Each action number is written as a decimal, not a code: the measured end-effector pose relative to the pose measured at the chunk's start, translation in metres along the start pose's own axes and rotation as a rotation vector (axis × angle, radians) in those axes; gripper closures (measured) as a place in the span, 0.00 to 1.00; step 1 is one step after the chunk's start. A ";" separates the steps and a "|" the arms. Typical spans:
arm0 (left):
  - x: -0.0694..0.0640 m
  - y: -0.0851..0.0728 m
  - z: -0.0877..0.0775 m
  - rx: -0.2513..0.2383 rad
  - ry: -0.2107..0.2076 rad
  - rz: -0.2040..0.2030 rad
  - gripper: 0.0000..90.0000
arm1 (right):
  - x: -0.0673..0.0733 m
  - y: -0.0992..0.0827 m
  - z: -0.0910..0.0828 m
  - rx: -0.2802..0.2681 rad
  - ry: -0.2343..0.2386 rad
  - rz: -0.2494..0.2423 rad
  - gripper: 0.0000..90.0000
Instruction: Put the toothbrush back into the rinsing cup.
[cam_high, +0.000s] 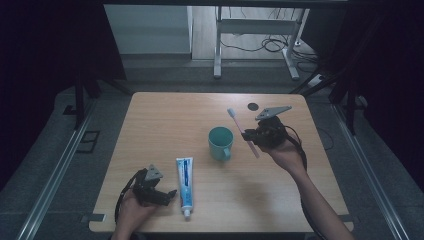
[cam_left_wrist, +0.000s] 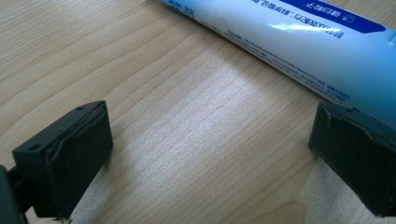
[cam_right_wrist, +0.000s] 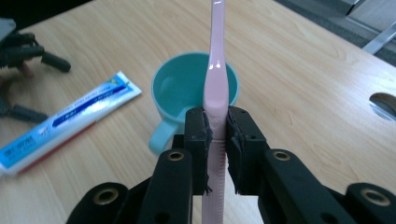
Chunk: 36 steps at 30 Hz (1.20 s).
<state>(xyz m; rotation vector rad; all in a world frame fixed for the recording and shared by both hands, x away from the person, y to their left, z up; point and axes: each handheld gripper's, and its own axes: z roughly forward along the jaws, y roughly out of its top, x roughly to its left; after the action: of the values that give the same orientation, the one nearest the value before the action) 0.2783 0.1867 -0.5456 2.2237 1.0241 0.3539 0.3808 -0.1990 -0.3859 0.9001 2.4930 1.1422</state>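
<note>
Gripping a pink toothbrush (cam_right_wrist: 215, 84) between closed jaws, the right gripper (cam_high: 251, 138) hangs right of the teal cup (cam_high: 220, 142). The left gripper (cam_high: 170, 194) rests open, its jaws bare, left of the toothpaste tube (cam_high: 184, 183) at the table's (cam_high: 165, 120) near edge.

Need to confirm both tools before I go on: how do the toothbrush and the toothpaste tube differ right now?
The toothbrush is pink and thin; the toothpaste tube is white and blue and wider. The toothbrush is clamped in the right gripper, raised off the table beside the cup; the toothpaste tube lies flat on the table, next to the open left gripper. Both are long and narrow.
</note>
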 end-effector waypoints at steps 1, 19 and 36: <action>0.000 0.000 0.000 0.000 0.000 0.000 0.00 | 0.000 0.001 0.001 -0.009 0.000 0.002 0.87; 0.000 0.000 0.000 0.000 0.000 0.000 0.00 | 0.005 0.021 0.018 -0.104 0.014 0.029 0.87; 0.000 0.000 0.000 0.001 0.001 0.002 0.00 | 0.012 0.041 0.040 -0.164 -0.001 0.043 0.87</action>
<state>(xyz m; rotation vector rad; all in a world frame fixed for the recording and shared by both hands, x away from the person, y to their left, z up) 0.2783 0.1868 -0.5455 2.2261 1.0236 0.3556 0.4074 -0.1479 -0.3813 0.9121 2.3482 1.3368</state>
